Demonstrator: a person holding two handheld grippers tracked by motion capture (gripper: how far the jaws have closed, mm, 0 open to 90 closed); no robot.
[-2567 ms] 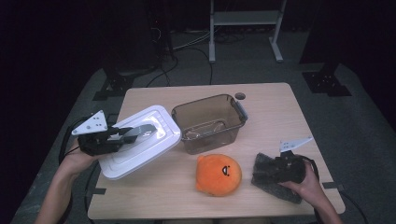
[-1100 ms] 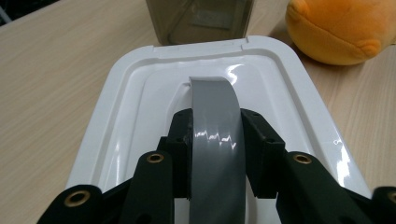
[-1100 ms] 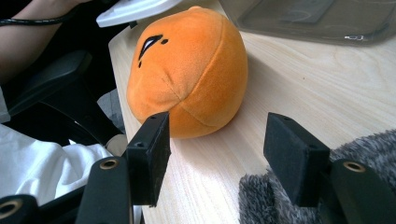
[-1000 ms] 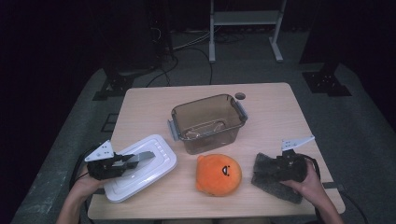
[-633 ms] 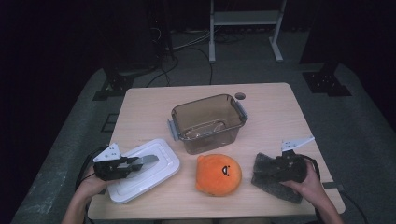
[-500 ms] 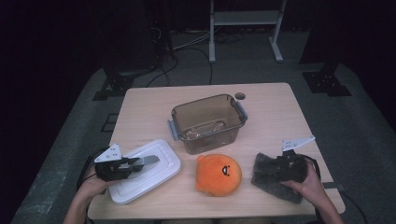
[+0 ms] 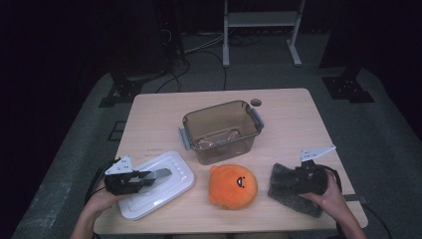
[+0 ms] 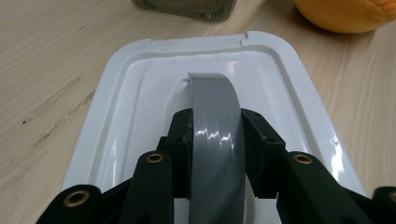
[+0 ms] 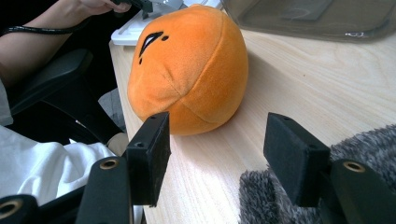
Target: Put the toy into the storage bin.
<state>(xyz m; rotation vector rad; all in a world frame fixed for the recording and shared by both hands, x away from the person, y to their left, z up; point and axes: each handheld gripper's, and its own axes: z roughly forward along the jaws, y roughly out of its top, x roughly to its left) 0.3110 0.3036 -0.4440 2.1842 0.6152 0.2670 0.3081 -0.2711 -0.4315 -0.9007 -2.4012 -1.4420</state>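
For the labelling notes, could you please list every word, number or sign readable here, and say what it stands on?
None: no words, numbers or brand marks can be read.
The orange plush toy bears a stitched black face, not text.
The white lid, its grey handle and the clear container carry no legible print.

The wooden table point(image 7: 298, 124) bears 4 things: a brown bin point(image 7: 221, 130), white lid point(image 7: 164, 186), orange plush point(image 7: 232, 185) and grey cloth point(image 7: 286, 191).
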